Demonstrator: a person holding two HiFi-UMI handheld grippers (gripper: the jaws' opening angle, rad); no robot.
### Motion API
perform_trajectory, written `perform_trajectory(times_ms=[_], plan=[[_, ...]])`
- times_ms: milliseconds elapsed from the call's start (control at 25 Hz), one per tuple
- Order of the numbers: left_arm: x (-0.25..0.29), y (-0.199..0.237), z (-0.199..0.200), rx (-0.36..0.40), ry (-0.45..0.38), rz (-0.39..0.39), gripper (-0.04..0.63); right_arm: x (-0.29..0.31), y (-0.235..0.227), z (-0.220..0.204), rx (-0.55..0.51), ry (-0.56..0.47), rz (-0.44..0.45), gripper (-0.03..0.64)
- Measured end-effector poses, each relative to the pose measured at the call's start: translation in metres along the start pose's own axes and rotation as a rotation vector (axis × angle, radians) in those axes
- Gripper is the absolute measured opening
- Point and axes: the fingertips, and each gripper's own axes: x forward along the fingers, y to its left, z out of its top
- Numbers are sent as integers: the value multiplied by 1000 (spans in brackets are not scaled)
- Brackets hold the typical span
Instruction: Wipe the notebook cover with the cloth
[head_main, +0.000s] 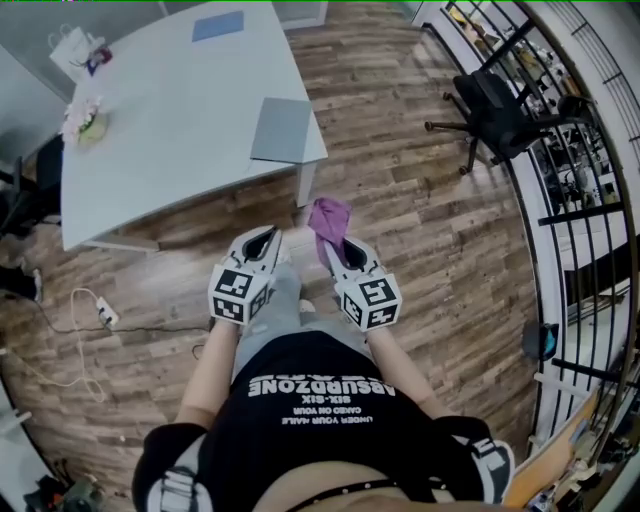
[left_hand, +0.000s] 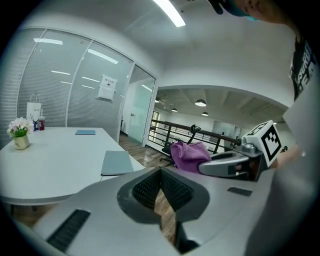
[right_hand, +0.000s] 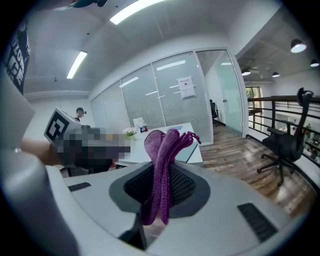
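Spanning the upper left, the white bench (head_main: 170, 130) carries the grey notebook (head_main: 282, 130) at its near corner, well apart from both grippers. Shirt (head_main: 320, 420) print, seen upside down, reads "ABSURDZONE". Left gripper (left_hand: 160, 171): jaws pressed together, empty. Right gripper (head_main: 338, 252) pinches the purple cloth (head_main: 330, 218) over the floor (head_main: 420, 200).

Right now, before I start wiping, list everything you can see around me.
white table: one, white, ahead left
grey flat notebook: one, grey, table's near right corner
purple knitted cloth: one, purple, pinched in right gripper
blue flat pad: one, blue, table's far end
potted white flowers: one, white, table's left edge
white paper bag: one, white, table's far left corner
black office chair: one, black, wooden floor, right
white power strip: one, white, wooden floor, left
left gripper: one, grey, jaws together, empty
right gripper: one, grey, shut on cloth
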Motion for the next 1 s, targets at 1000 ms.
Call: perform_trajectory(times_ms=[1000], plan=[[169, 186, 15, -11, 221, -51, 15, 224, -148, 74, 31, 133, -139, 80]])
